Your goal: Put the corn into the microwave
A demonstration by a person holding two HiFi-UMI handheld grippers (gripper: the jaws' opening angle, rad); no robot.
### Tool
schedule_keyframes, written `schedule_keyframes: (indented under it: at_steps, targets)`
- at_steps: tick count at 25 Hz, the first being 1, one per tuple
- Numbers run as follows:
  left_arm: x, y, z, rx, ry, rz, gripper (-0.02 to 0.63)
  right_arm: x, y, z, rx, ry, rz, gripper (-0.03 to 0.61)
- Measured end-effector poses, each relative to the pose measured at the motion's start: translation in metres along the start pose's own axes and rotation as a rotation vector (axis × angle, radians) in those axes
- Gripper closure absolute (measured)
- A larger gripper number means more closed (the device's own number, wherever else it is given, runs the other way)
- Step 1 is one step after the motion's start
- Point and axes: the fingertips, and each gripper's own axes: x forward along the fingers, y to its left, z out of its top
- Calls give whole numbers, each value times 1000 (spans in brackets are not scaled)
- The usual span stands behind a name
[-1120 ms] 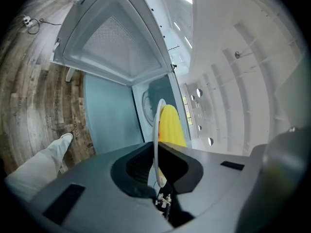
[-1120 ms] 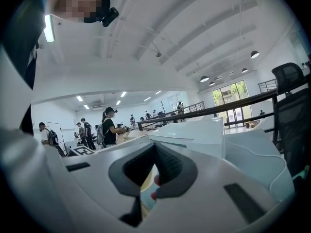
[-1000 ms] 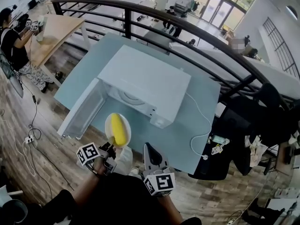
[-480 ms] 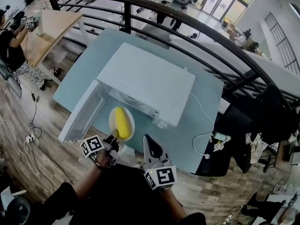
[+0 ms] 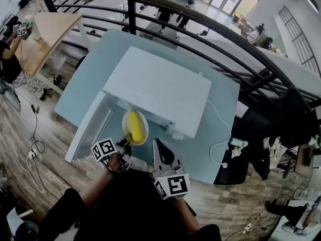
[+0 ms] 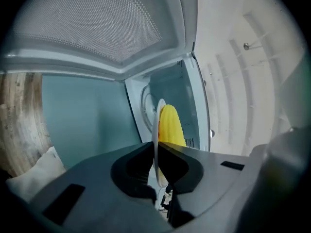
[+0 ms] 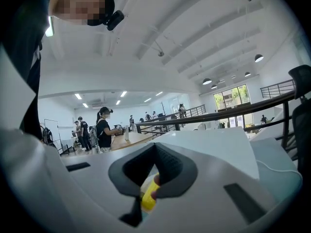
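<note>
The microwave (image 5: 158,87) stands ahead of both tongs on a pale blue-green table (image 5: 213,134). Its door (image 5: 93,127) is swung wide open, out to the left of the left tongs (image 5: 124,143). In the left gripper view the open cavity lies straight ahead of the jaws, with a round turntable (image 6: 147,101) on its floor.

A white plate (image 5: 144,133) carries the corn (image 5: 134,126), one yellow cob lying along the line the left tongs point. The left tongs are clamped on the near rim of the plate, both pads pressed against its thin edge. The plate reaches forward from the tips to the mouth of the cavity. Whether its far rim has crossed the threshold cannot be told.

The corn sits just beyond the left tongs' tips, on the plate and not touching the jaws. It lies ahead and slightly left of the right tongs (image 5: 158,145), clearly apart from them.

The right tongs have their jaws together with nothing gripped. They point towards the front of the microwave, to the right of the plate. In the right gripper view a bit of the yellow cob shows through the hollow between the jaws.
</note>
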Motion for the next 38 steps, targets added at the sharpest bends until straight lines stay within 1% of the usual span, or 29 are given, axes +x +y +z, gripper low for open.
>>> schedule_keyframes:
  at_steps: [3,6,12,20,29,35,38]
  targets:
    - [10,6,5,7,21,-1,594,9,5,-4,4,11,-7,571]
    - [23,12,12,-10,21,-7,594,16,8,-5,3,16,-6,571]
    - [48,23,27,-26,-9,-12,594,23,16,-15,-8,47,8,571]
    - [78,23,41,-69,-54,-19,592,34,28,-23,-22,99,34,571]
    - [103,30,53,-79,-72,29,591,38,21,-30,-15,116,26,571]
    - [116,29,58,-78,-77,41,591,39,17,-32,-14,116,28,571]
    - [122,29,60,-77,-80,49,592,37,9,-33,-7,108,10,571]
